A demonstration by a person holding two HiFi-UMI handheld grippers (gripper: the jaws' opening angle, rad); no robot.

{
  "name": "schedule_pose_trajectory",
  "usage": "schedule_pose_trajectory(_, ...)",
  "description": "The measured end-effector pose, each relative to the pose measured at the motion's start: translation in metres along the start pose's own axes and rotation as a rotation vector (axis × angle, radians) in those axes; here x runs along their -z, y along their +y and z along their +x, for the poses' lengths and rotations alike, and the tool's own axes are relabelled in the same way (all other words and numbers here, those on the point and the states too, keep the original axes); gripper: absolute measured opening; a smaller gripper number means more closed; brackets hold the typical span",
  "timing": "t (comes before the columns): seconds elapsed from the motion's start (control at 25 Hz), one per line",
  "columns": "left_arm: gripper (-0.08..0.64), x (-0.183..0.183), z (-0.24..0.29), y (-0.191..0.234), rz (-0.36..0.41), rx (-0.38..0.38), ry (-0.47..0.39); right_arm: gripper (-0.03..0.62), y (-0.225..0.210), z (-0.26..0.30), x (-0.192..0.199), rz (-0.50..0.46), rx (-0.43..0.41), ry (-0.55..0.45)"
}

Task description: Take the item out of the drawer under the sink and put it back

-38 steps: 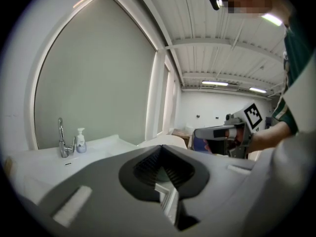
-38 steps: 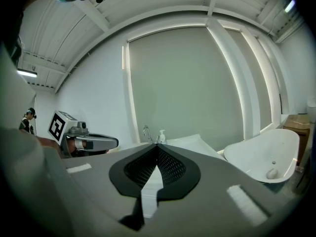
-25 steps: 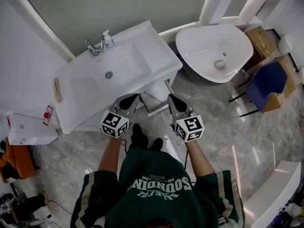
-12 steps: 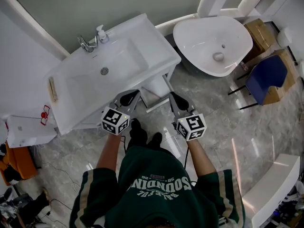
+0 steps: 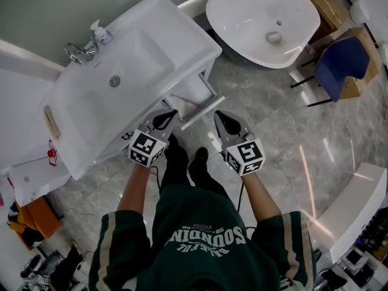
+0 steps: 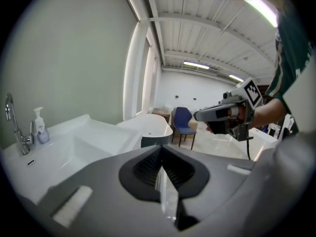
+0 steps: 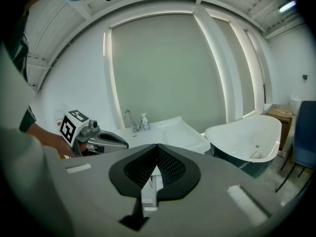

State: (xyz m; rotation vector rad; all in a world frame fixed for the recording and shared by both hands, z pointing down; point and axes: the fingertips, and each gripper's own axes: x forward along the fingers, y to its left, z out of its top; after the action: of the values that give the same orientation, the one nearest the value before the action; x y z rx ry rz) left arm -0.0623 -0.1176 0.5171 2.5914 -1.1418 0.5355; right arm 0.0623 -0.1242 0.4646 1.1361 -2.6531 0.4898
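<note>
Seen from your head camera, you stand before the white rectangular ceramic sink (image 5: 179,32), with a chrome tap (image 5: 76,52) and a small clear soap bottle (image 5: 99,33) at its back edge. Beneath the sink's right end the white drawer (image 5: 203,111) is pulled part-way out over the grey marbled floor (image 5: 285,132). The drawer's inside shows only as a pale patch, so the item you are to take cannot be made out.

Your left gripper (image 5: 167,119) points at the sink front, just left of the drawer. Its jaws are pressed together with nothing between them. Your right gripper (image 5: 223,121) points at the floor just right of the drawer front. Its jaws likewise meet at the tips and grip nothing. Neither gripper touches the drawer.

To the right of the sink stands a white oval freestanding bathtub (image 5: 260,23), and beyond it a blue chair (image 5: 342,62).
</note>
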Motion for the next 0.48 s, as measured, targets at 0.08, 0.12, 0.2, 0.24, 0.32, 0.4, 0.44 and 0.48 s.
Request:
schedule_pose_trajectory(0.08,0.049,0.015,0.016,0.004,0.017,0.025,0.039,0.002,-0.008,0.005,0.009,0.012,0.016,0.007)
schedule_pose_trajectory(0.12,0.049,0.024,0.023,0.006,0.027,0.037,0.061,0.002,-0.012,0.008,0.014,0.019,0.024,0.010)
schedule_pose_trajectory(0.2,0.049,0.041,0.035,0.005,0.038,0.062,0.103,0.002,-0.017,0.009,0.026,0.041,0.042,0.022)
schedule_pose_trajectory(0.24,0.049,0.050,0.039,0.004,0.039,0.074,0.122,0.002,-0.019,0.007,0.033,0.055,0.050,0.030)
schedule_pose_trajectory(0.32,0.049,0.062,0.048,0.001,0.043,0.095,0.151,0.002,-0.021,0.005,0.044,0.079,0.064,0.044)
schedule_pose_trajectory(0.4,0.049,0.069,0.059,-0.001,0.060,0.121,0.171,0.002,-0.024,0.005,0.054,0.093,0.072,0.053)
schedule_pose_trajectory(0.44,0.049,0.073,0.065,-0.002,0.077,0.136,0.182,0.002,-0.026,0.006,0.058,0.098,0.076,0.057)
schedule_pose_trajectory(0.48,0.049,0.078,0.071,-0.004,0.098,0.150,0.195,0.002,-0.027,0.006,0.062,0.104,0.080,0.060)
